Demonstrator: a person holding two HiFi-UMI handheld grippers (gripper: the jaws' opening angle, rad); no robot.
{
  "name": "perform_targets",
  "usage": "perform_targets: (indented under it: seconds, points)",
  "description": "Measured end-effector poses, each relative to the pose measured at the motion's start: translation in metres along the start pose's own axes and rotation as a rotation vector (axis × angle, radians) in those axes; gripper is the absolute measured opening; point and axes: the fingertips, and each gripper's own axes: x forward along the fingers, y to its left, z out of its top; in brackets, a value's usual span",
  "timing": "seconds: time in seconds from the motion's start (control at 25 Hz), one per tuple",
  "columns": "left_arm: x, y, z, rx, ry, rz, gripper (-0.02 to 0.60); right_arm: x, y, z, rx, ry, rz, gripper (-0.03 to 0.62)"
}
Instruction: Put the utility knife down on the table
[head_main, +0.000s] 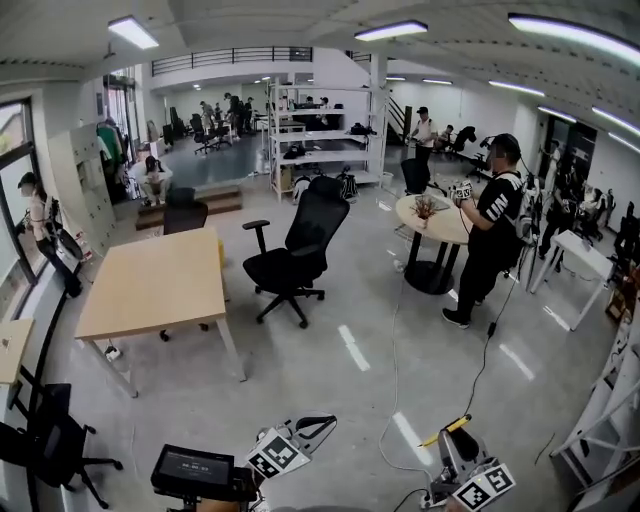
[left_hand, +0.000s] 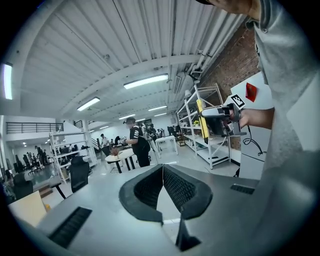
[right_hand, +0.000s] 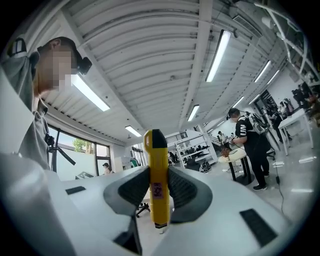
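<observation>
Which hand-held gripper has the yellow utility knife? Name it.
The right hand-held gripper: its jaws clamp the utility knife between them. The left hand-held gripper has its jaws shut on nothing.

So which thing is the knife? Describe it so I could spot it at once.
Find the wooden table at the head view's left, then drop to the bottom edge at the right: there is the right gripper. Between its fingers stands the knife, a slim bar poking out past them. It is the only bright yellow thing, black-capped; the left gripper holds nothing.
</observation>
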Motion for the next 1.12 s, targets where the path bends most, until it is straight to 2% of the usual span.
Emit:
perform_targets:
  seconds: [0.36,0.56,0.76,0.96,1.12]
  points:
    - [0.054,0.036,-0.003,-0.018,0.048,0.029,0.005,0.032,-0.067,-0.003,0.054,0.012,0.01,0.118]
    - [0.098,0.076,-0.008,-0.029,0.044,0.013,0.006,0.071,-0.102,-0.002,0.063,0.017,-0.004,0.117]
    - [0.127,0.126,0.002,-0.021,0.004,0.002,0.005,0.118,-0.123,0.006,0.05,0.019,-0.016,0.117]
    - [0.15,0.186,-0.018,-0.024,-0.012,0.023,0.005,0.169,-0.149,-0.003,0.044,-0.002,-0.028,0.117]
    - [0.17,0.207,-0.026,-0.038,-0.001,0.022,0.006,0.194,-0.173,-0.008,0.053,0.014,-0.029,0.117]
